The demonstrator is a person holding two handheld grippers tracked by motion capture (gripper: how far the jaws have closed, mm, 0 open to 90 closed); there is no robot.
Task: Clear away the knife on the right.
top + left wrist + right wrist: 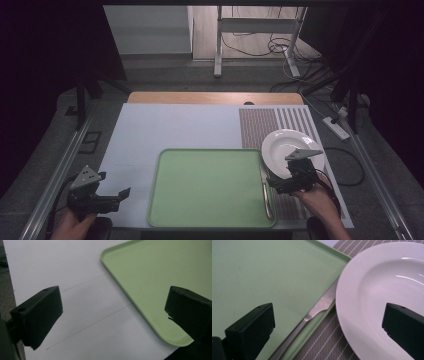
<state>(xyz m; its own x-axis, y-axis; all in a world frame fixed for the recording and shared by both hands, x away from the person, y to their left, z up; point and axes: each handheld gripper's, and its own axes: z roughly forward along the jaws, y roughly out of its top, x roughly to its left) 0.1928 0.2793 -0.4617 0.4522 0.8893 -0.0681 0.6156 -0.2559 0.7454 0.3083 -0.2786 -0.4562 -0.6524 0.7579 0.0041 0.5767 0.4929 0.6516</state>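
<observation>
A light green tray [210, 185] lies at the table's front centre, bare inside. A flat metal utensil [266, 192] rests along the tray's right rim; the right gripper view shows its handle [319, 306]. A white plate [285, 142] sits just right of the tray on a striped placemat [257, 125]. My right gripper [274, 186] hovers over the plate's near-left edge, open, with the utensil and the plate's rim [352, 315] showing below between its jaws [328, 322]. My left gripper [120, 197] stands open and empty over the white mat, left of the tray [150, 277].
A white mat [170, 130] covers most of the tabletop, with a wooden strip [215, 97] at the far edge. Beyond the table stand a desk frame [255, 30] and loose cables. A power strip [336, 127] lies on the floor to the right.
</observation>
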